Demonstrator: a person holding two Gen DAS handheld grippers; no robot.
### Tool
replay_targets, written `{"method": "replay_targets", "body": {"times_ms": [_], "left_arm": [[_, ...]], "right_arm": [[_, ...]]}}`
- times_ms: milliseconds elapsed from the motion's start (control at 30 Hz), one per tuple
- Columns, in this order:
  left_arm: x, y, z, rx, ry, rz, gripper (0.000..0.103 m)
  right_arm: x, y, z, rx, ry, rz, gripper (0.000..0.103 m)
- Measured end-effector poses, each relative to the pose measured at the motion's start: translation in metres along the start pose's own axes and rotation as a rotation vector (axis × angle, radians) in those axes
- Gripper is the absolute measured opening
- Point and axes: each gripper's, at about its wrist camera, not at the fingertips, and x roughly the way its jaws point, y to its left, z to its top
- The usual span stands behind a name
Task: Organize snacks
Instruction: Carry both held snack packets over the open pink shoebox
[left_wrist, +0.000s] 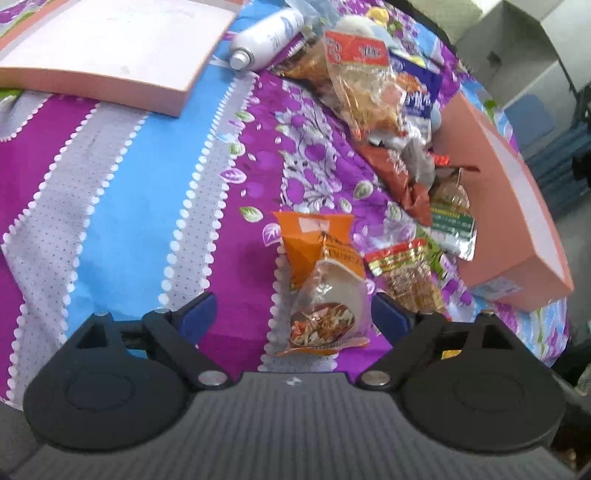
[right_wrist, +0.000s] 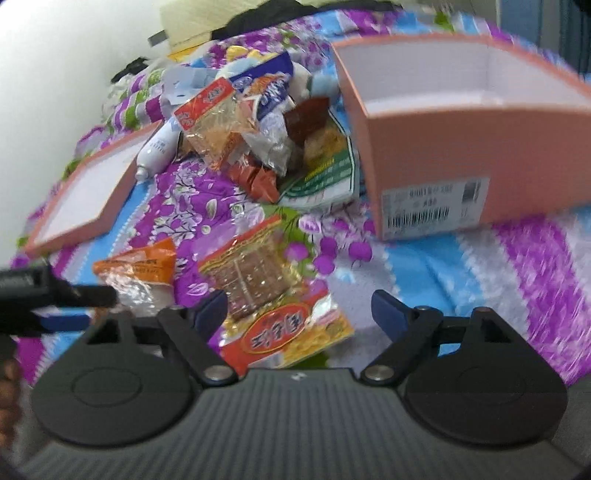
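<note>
The left tongs (left_wrist: 291, 314) stand wide apart at the bottom of the left wrist view. An orange snack packet (left_wrist: 321, 280) lies on the purple bedspread (left_wrist: 147, 184) between the pads, nearer the right pad, gripped by neither. The right tongs (right_wrist: 299, 310) also gape, clamping nothing, over a red noodle packet (right_wrist: 284, 339) at lower centre. More snacks (right_wrist: 240, 136) are heaped at upper centre beside the open pink box (right_wrist: 461, 147).

one open pink box (right_wrist: 436, 147), one box lid (right_wrist: 88, 192), one white bottle (left_wrist: 266, 38), two tools.
</note>
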Motion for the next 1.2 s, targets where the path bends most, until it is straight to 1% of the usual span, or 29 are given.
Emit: {"method": "replay_targets", "body": {"times_ms": [67,133,267,333,400,533,600,633,700,767,867,933,967,1000,1033,1100,1200], "left_arm": [[-0.005,0.000,0.001,-0.017,-0.018,-0.022,0.093],[-0.007,-0.002,0.001,-0.017,-0.031,-0.024,0.093],[-0.008,-0.011,0.004,0.018,-0.070,-0.009,0.093],[-0.004,-0.015,0.005,0.045,-0.077,-0.010,0.093],[0.003,-0.021,0.004,0.073,-0.065,0.004,0.091],[0.016,-0.023,-0.002,0.079,-0.049,0.004,0.091],[0.021,-0.025,-0.005,0.090,-0.049,0.019,0.088],[0.022,-0.025,-0.006,0.094,-0.051,0.022,0.086],[0.026,-0.024,-0.009,0.093,-0.046,0.015,0.082],[0.030,-0.023,-0.011,0.098,-0.037,0.002,0.082],[0.034,-0.026,-0.014,0.138,-0.049,0.027,0.073],[0.035,-0.027,-0.015,0.148,-0.058,0.019,0.067],[0.035,-0.028,-0.015,0.158,-0.059,0.016,0.060],[0.035,-0.030,-0.015,0.164,-0.058,0.010,0.056],[0.034,-0.032,-0.015,0.162,-0.059,0.011,0.056],[0.032,-0.037,-0.015,0.179,-0.066,0.017,0.052],[0.025,-0.042,-0.016,0.179,-0.071,0.020,0.051]], "right_arm": [[-0.002,0.003,0.001,-0.042,-0.025,0.006,0.086],[-0.002,0.007,0.003,-0.079,-0.039,0.020,0.086],[0.002,0.020,0.005,-0.170,-0.053,0.094,0.086],[0.013,0.026,0.005,-0.220,-0.029,0.111,0.085],[0.027,0.032,0.006,-0.262,-0.010,0.092,0.085],[0.050,0.037,0.005,-0.323,0.024,0.090,0.085],[0.059,0.040,0.001,-0.340,0.043,0.075,0.081],[0.062,0.040,0.000,-0.346,0.050,0.075,0.083],[0.063,0.039,-0.004,-0.351,0.045,0.076,0.083],[0.063,0.038,-0.004,-0.351,0.053,0.085,0.081],[0.063,0.038,-0.005,-0.355,0.064,0.103,0.076],[0.063,0.037,-0.005,-0.341,0.066,0.111,0.071],[0.063,0.038,-0.005,-0.342,0.067,0.109,0.069],[0.061,0.039,-0.004,-0.348,0.068,0.106,0.065],[0.059,0.040,-0.003,-0.349,0.067,0.101,0.061],[0.056,0.039,-0.001,-0.334,0.070,0.102,0.059],[0.049,0.034,0.002,-0.295,0.067,0.109,0.058]]}}
